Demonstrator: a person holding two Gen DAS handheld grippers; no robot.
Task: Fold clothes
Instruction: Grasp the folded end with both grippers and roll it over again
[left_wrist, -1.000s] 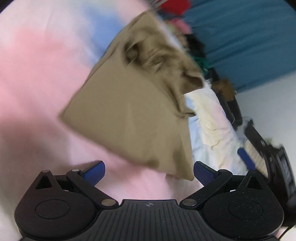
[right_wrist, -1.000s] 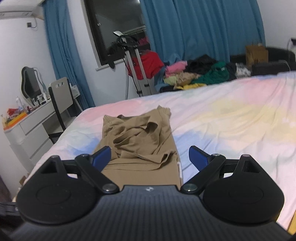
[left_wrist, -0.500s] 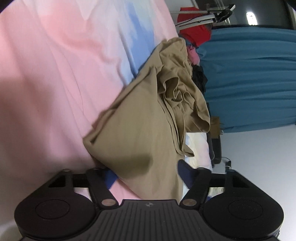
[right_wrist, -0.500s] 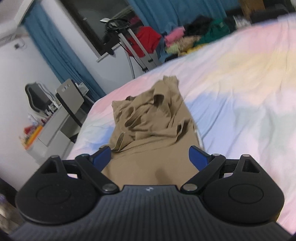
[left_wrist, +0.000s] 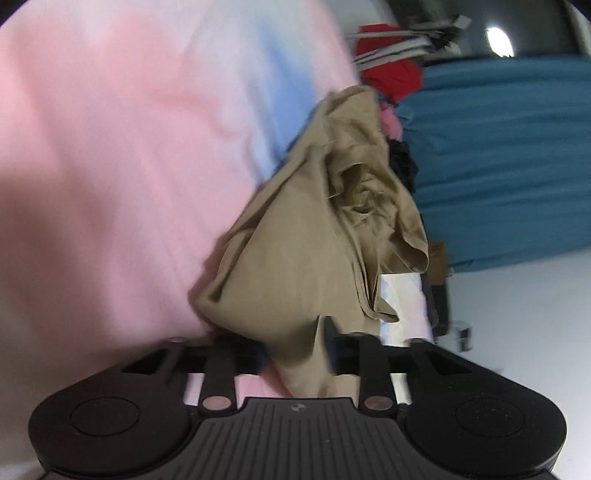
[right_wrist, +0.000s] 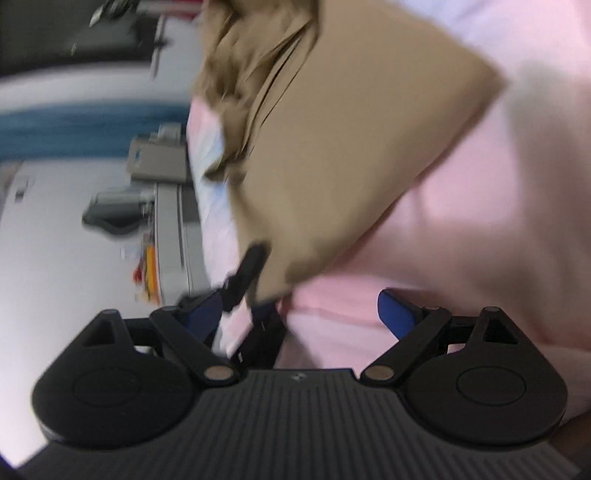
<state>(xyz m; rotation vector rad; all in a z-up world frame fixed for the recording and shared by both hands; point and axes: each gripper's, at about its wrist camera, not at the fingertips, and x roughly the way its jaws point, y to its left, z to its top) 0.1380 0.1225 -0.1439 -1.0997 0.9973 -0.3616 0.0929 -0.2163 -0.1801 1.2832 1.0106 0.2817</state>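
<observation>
So the left gripper (left_wrist: 295, 350) pinches the crumpled tan cotton garment (left_wrist: 314, 258); the right gripper (right_wrist: 299, 314), spread wide beside it, should grab the hem squarely.

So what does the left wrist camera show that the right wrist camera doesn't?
Only the left wrist view shows the left gripper shut on the tan garment's near corner, plus red clothing and a wide blue curtain. Only the right wrist view shows the right gripper open by another corner of the garment, and a white dresser. Both show the garment on the pastel bedsheet.
</observation>
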